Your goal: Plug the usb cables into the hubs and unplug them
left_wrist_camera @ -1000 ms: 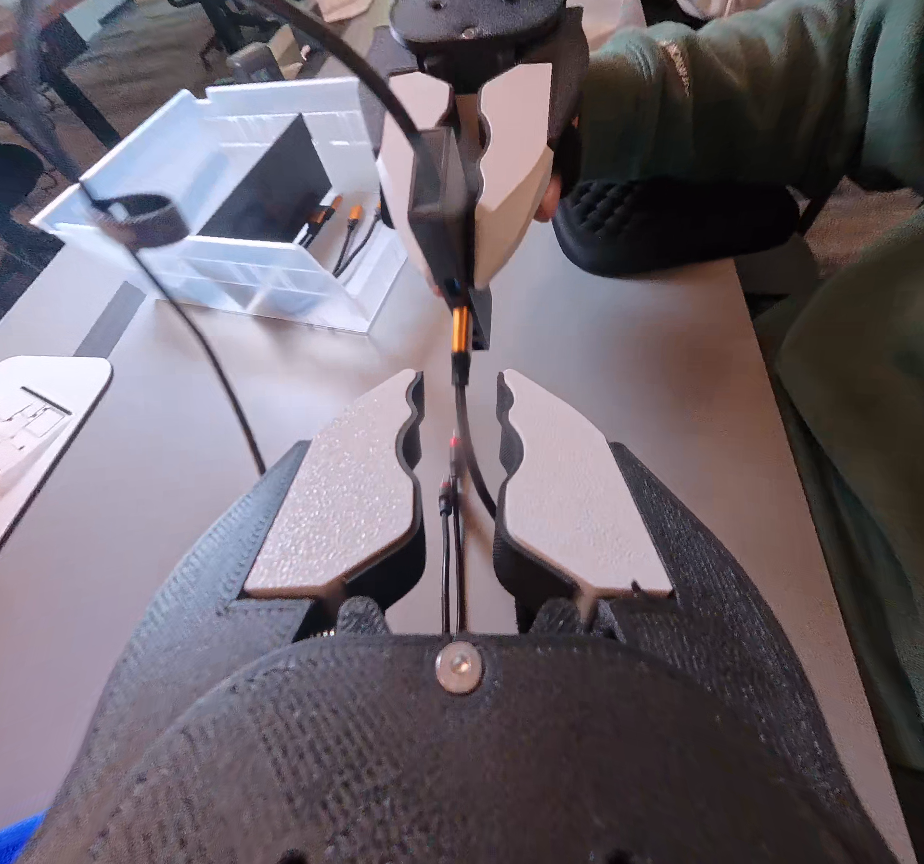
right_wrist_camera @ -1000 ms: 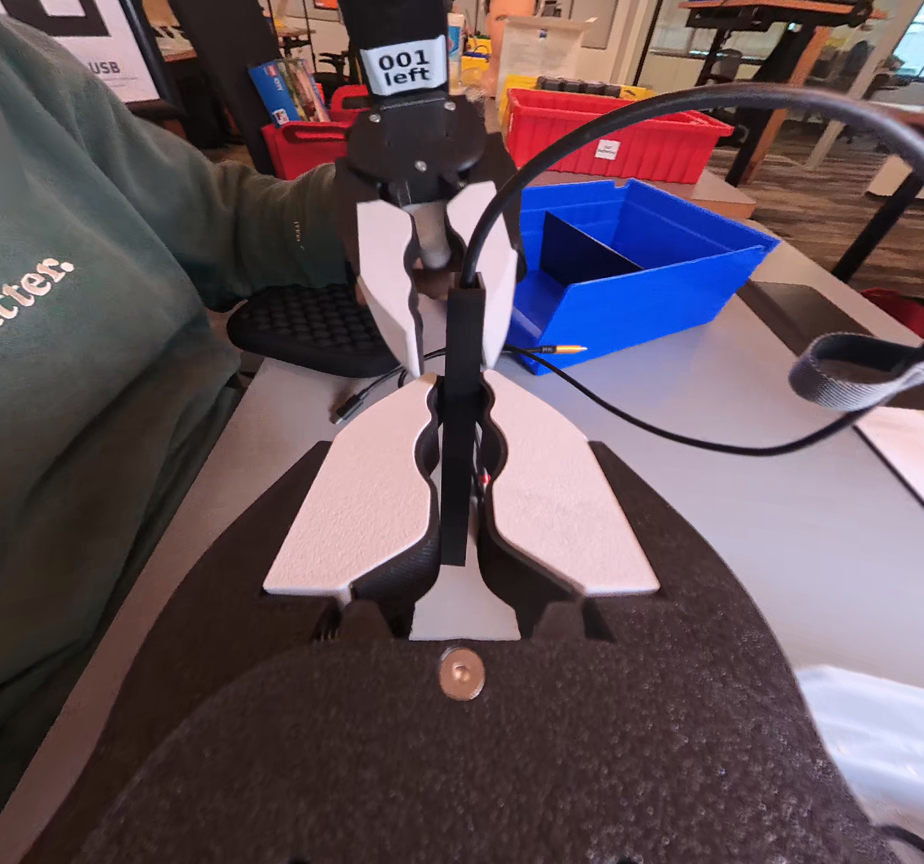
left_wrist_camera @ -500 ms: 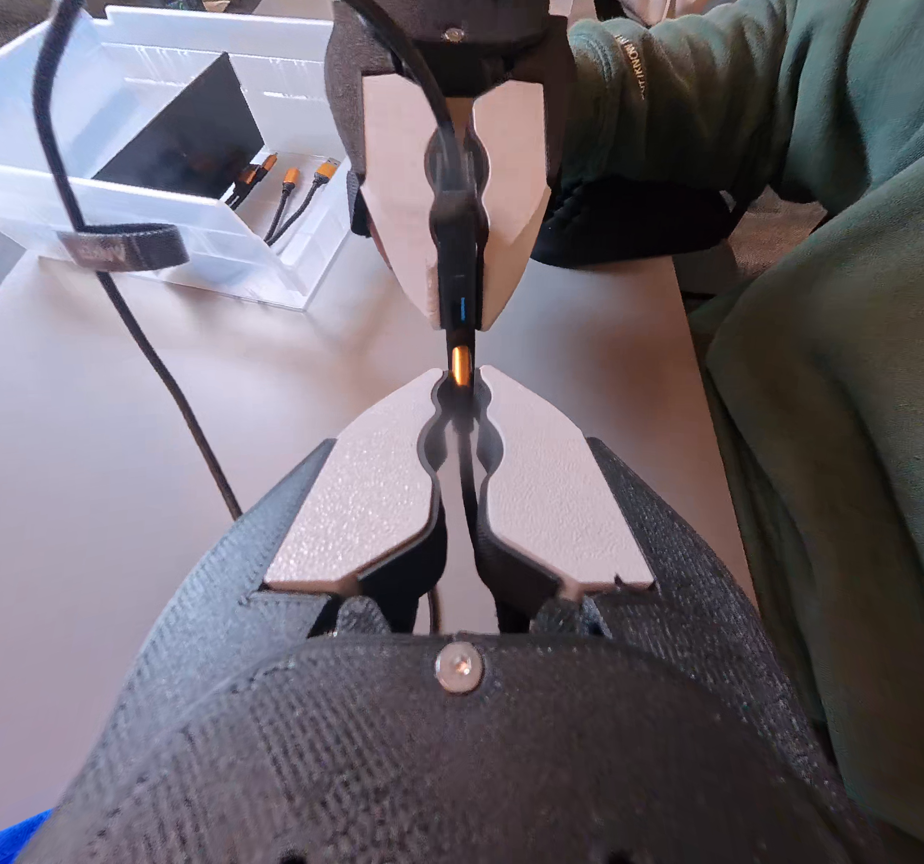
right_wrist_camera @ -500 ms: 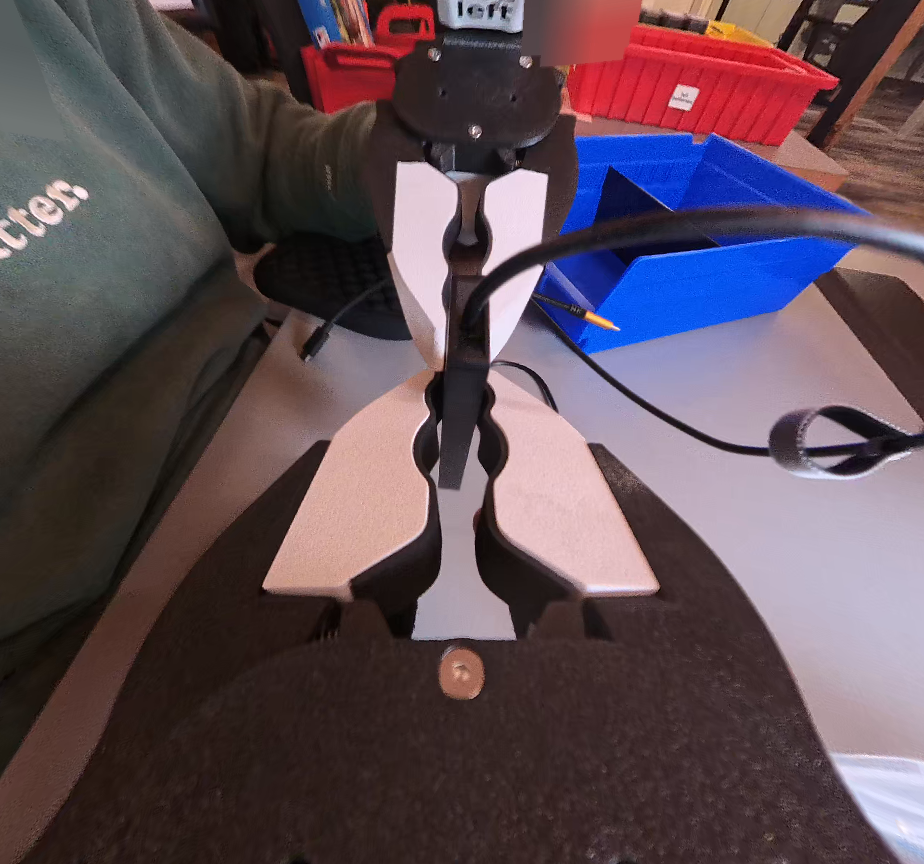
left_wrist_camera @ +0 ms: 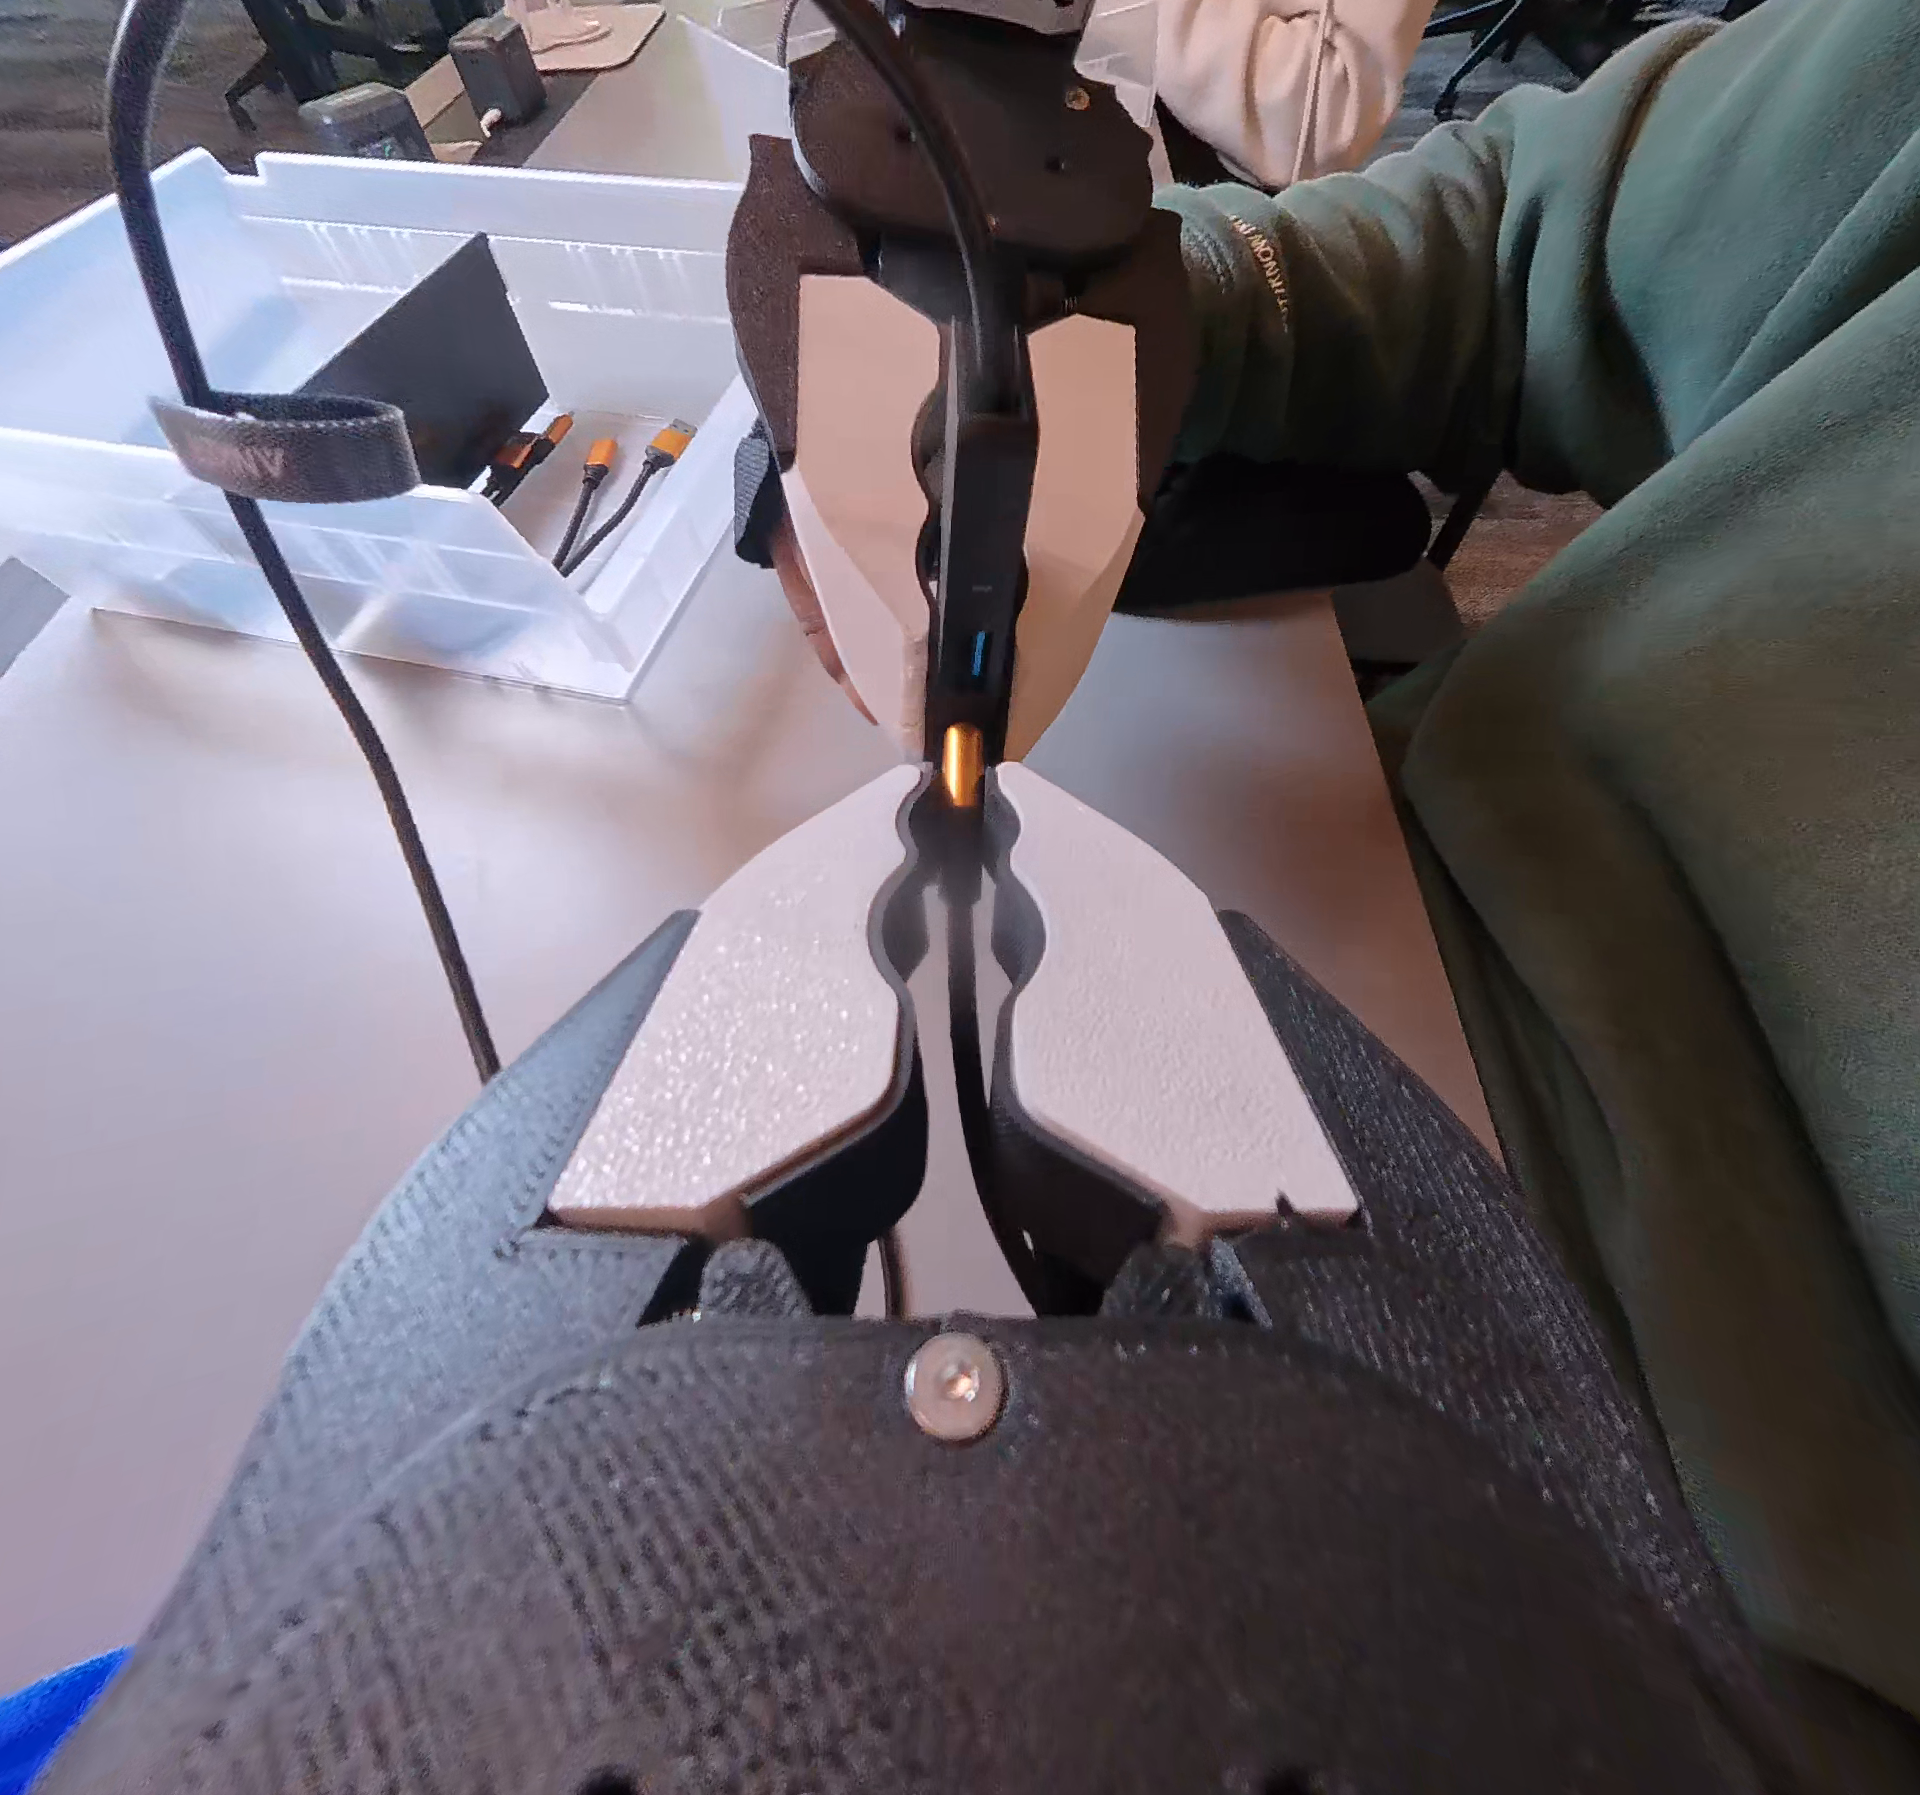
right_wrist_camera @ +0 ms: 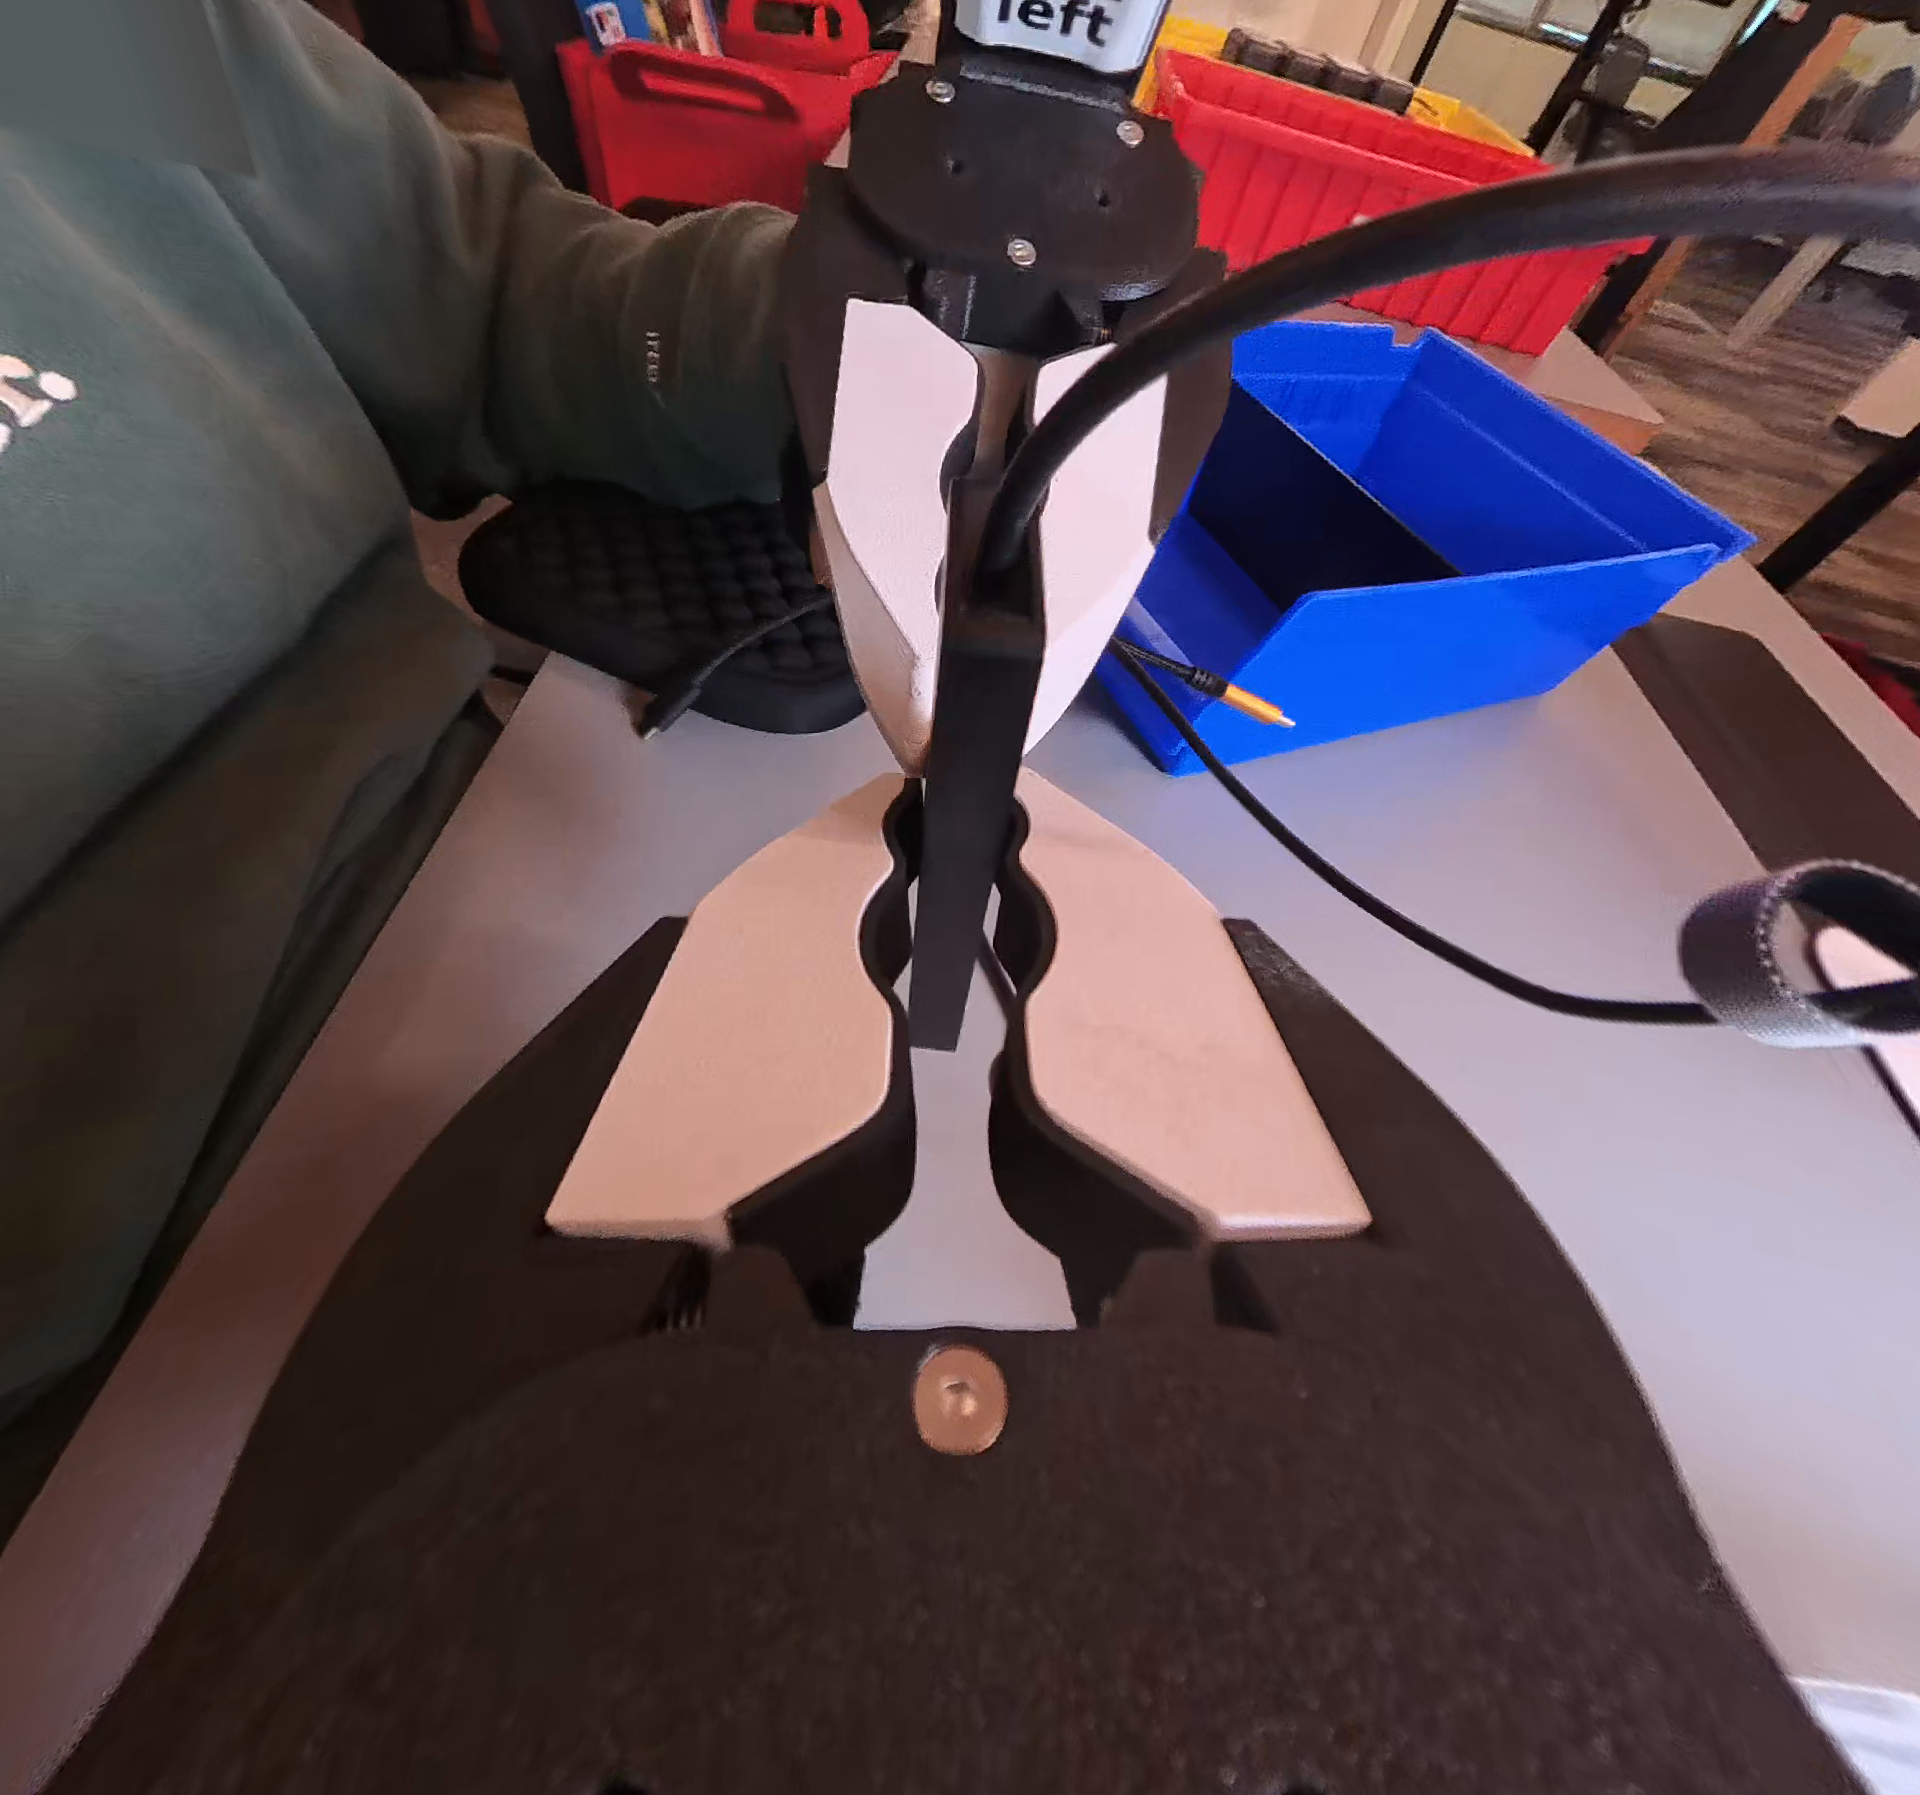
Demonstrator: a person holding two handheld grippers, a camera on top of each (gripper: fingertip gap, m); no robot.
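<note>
Two pebbled claws meet: left claw (left_wrist_camera: 956, 789) pinches the orange plug (left_wrist_camera: 958, 766), right claw (right_wrist_camera: 961, 800) clamps the slim black hub (right_wrist_camera: 971, 810).

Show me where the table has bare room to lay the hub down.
Bare table lies left of the left gripper, before the white bin, crossed only by the hub's black cable. It is crowded around the blue bin, where a loose cable lies.
</note>
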